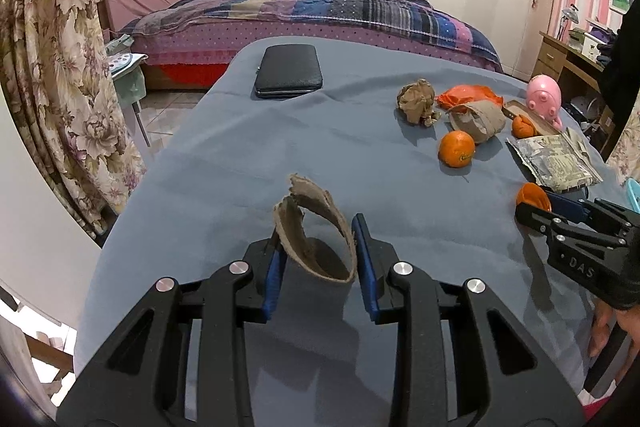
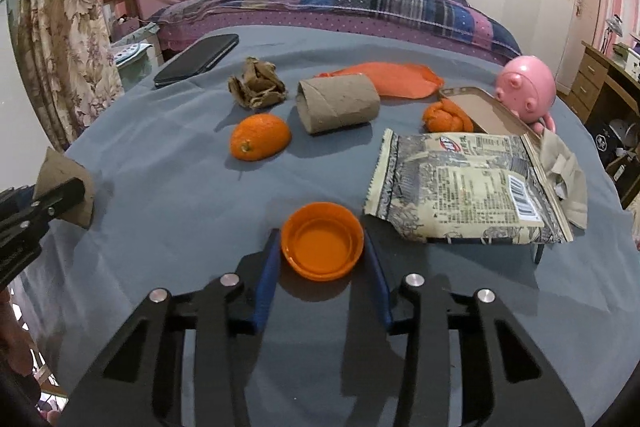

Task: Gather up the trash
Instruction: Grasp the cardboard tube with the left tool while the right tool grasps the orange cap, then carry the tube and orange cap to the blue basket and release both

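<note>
Gripping a torn piece of cardboard tube [image 1: 316,231], my left claw [image 1: 320,247] has its blue pads pressed against both sides of it, low over the grey cloth of the table [image 1: 240,155]. My right claw [image 2: 322,247] has an orange bottle cap [image 2: 322,241] between its pads, open side up; the pads sit right at the rim on either side, though I cannot tell whether they press on it.

Seen from the right claw, a crinkled snack wrapper [image 2: 460,187] lies at two o'clock of the cap, partly over a flat cardboard box [image 2: 492,111]. A piece of orange peel [image 2: 444,117] rests at one o'clock, just beside that box, with a pink toy [image 2: 526,83] behind it. A whole cardboard tube [image 2: 338,103] lies on its side at twelve o'clock, an orange plastic bag [image 2: 392,79] beyond it. An orange [image 2: 260,137] sits at eleven o'clock, and farther back a crumpled brown paper [image 2: 256,87]. A black case [image 2: 196,59] lies at the far edge near ten o'clock, well apart from the trash.
</note>
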A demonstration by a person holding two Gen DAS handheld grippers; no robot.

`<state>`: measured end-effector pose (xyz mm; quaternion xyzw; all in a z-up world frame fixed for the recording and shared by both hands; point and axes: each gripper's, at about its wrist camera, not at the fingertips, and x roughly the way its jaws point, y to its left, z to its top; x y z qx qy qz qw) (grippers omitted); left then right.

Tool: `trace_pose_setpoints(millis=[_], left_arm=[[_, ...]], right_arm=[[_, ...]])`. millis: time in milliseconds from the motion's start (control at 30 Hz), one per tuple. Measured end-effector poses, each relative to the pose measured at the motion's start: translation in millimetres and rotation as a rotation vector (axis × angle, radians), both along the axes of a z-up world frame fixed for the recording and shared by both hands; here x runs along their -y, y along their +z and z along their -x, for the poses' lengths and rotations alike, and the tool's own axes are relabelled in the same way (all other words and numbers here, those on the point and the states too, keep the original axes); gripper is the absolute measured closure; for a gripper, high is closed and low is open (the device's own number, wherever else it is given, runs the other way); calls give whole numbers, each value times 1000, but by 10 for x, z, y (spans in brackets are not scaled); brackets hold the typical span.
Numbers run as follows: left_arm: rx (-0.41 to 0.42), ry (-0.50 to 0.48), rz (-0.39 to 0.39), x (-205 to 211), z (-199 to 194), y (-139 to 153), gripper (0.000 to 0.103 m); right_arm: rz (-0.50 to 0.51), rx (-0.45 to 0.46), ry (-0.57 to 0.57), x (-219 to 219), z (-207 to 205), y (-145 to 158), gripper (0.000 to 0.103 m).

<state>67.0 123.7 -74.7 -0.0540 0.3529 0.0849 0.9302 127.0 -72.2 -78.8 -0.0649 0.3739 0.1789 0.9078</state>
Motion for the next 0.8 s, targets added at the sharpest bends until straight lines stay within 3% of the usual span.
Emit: trace_pose_setpoints(millis=[267,800], left_arm=[[6,-1,-10,173,-36,57,73],[22,-105,-35,991,-161,243,73]], right_arm=[[-20,63,38,128,151,181,63],[-75,151,-151,1326,144,639,63]])
